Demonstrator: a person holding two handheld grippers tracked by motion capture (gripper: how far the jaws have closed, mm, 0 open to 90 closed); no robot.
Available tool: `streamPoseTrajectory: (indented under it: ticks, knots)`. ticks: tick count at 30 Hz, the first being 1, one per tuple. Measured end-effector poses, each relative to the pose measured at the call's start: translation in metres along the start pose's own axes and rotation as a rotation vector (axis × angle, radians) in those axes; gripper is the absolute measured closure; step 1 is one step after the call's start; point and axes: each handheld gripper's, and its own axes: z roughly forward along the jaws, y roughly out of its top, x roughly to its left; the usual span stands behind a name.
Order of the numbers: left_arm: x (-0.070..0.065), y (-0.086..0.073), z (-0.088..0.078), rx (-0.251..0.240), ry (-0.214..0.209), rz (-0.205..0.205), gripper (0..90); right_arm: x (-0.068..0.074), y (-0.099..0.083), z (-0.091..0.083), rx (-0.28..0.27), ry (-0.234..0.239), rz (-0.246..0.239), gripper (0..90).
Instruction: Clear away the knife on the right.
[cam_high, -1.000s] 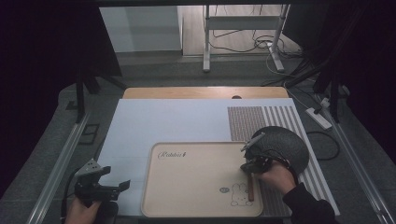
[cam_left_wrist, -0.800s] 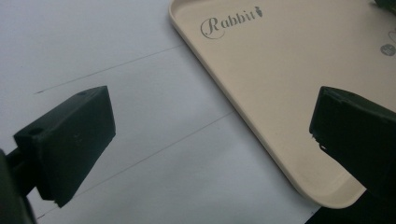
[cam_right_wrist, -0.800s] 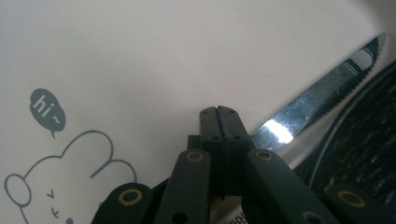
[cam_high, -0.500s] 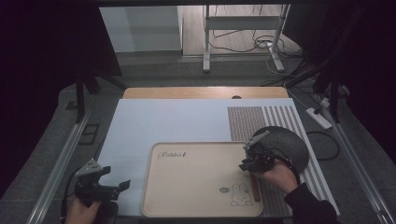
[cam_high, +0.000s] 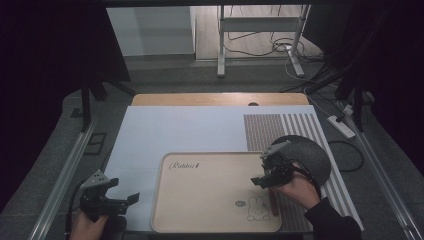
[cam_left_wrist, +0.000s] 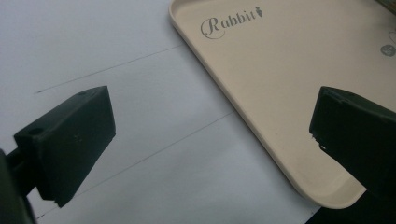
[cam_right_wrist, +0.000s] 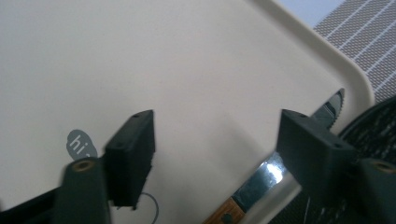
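Left gripper (cam_high: 107, 200) sits at the near-left corner of the surface (cam_high: 190, 130), jaws spread wide, nothing between them. In the left gripper view it hangs over bare white surface just off the tray's (cam_left_wrist: 280, 93) near-left corner; looks idle.

Right gripper (cam_high: 270, 172) is over the right part of the beige tray (cam_high: 210, 195), jaws apart and empty. The wooden-handled serrated knife (cam_right_wrist: 275, 168) lies along the tray's right rim; in the right gripper view the blade runs under and past the right jaw, handle end toward the near edge. Jaws don't bracket it: the knife sits to one side of the gap, not in it.

Judgement: knife looks set down on the tray and released, so that step reads as done, or else a pick not yet started. Can't tell which.

Further right, the dark round mat (cam_high: 307, 155) lies on the striped placemat (cam_high: 280, 127), just beside the tray's right rim.
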Motion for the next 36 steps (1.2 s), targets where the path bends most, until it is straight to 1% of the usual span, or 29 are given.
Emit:
streamPoseTrajectory:
  ticks: [2,3,4,6,7,9,11,14,15,21,36]
  knots:
    - [0.000,0.000,0.000,0.000,0.000,0.000,0.3,0.000,-0.001,-0.002,0.003,0.008,0.004,25.0]
    - [0.000,0.000,0.000,0.000,0.000,0.000,0.3,0.000,-0.002,-0.002,0.002,0.009,0.005,22.2]
    - [0.000,0.000,0.000,0.000,0.000,0.000,0.3,0.001,-0.002,-0.003,-0.005,0.004,0.000,17.7]
    - [0.000,0.000,0.000,0.000,0.000,-0.001,0.3,0.002,-0.004,-0.005,-0.022,-0.023,-0.013,12.5]
    - [0.000,0.000,0.000,0.000,0.000,-0.001,0.3,0.002,-0.005,-0.005,-0.022,-0.037,-0.004,10.3]
    - [0.000,0.000,0.000,0.000,-0.001,-0.001,0.3,0.001,-0.007,-0.006,-0.031,-0.039,0.006,8.8]
    - [0.000,0.000,0.000,0.001,-0.001,-0.001,0.3,0.000,-0.009,-0.007,-0.037,-0.043,0.019,3.0]
    - [0.000,0.000,0.000,0.000,-0.002,-0.001,0.3,0.000,-0.013,-0.009,-0.043,-0.061,0.014,2.0]
    - [0.000,0.000,0.000,0.001,-0.002,-0.001,0.3,0.000,-0.013,-0.009,-0.048,-0.064,0.016,0.0]
    - [0.000,0.000,0.000,0.001,-0.002,-0.001,0.3,-0.002,-0.019,-0.015,-0.066,-0.072,0.040,0.0]
    - [0.000,0.000,0.001,0.002,-0.003,-0.002,0.4,-0.004,-0.034,-0.025,-0.082,-0.097,0.066,0.0]
